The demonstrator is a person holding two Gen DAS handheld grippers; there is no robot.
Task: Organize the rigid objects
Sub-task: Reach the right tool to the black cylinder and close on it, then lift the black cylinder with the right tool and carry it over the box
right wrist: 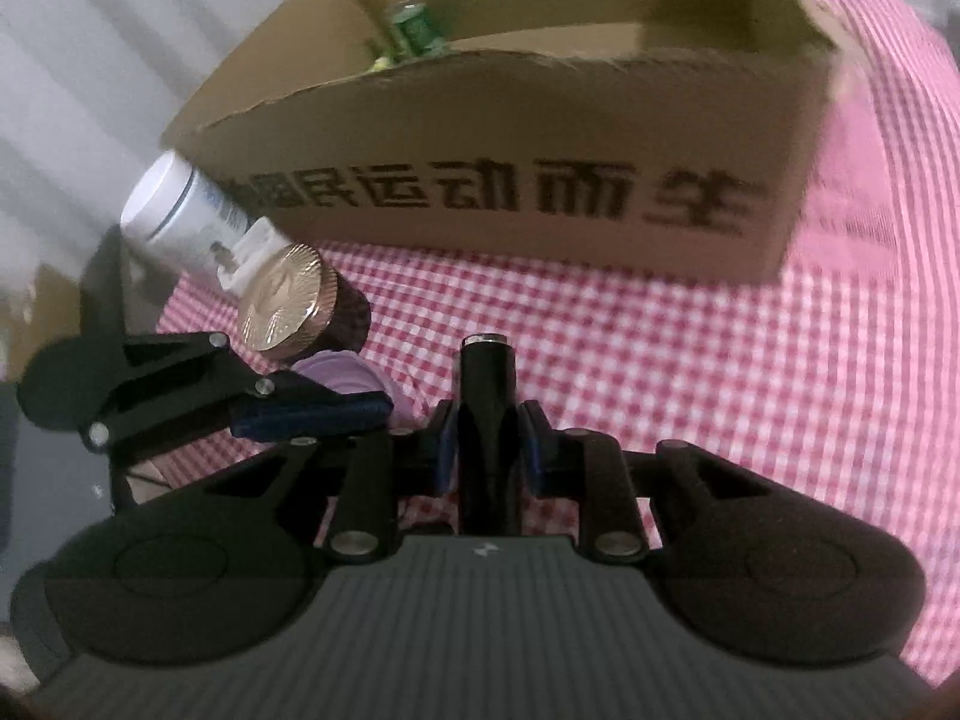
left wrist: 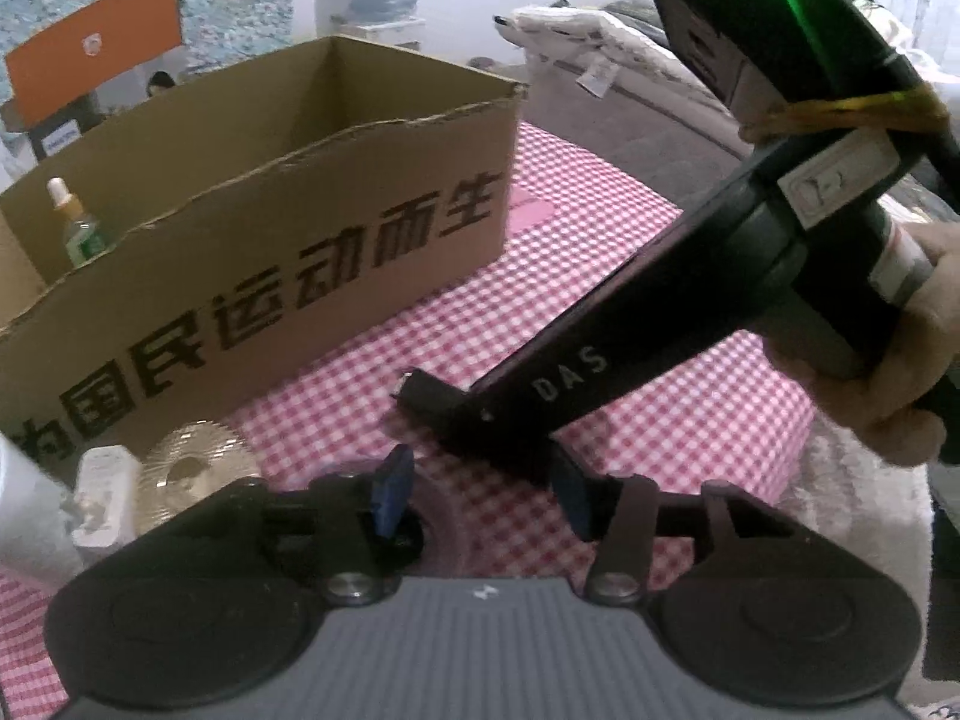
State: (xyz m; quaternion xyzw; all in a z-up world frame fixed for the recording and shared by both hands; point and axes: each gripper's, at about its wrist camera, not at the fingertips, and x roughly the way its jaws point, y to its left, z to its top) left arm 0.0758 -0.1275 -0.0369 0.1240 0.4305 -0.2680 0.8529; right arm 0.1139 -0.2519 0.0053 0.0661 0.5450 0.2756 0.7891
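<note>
Pink gingham cloth [right wrist: 690, 360] over the table, cardboard box [left wrist: 336, 264] with bold black print at the far side, grey sofa and white wall behind. Green bottle [left wrist: 78, 228] with a white cap already standing inside the box, left end.

Right claw [right wrist: 487, 444] shut on a black tube [right wrist: 486, 414]: slim, matte, rigid, metal-ringed tip pointing at the box front, pads pressing both sides. Tube just off or on the cloth, hard to tell, near the table's middle in front of the box.

Left claw [left wrist: 480, 486] narrow, nothing between pads; sits over a purple lid [right wrist: 342, 375], low on the cloth. Gold-capped jar [right wrist: 294, 306], white adapter [left wrist: 102, 492] and white can [right wrist: 180, 216] clustered by the box's left front corner.

Risks, judged:
- Tube smooth and round, gripped low on its length: may pivot or slip out during the lift.
- Box front wall tall and ragged-edged: tube tip may catch the rim if carried too low.
- Claws close together: right arm swing may knock the left claw or the gold jar.
- Drop inside may topple the bottle.
</note>
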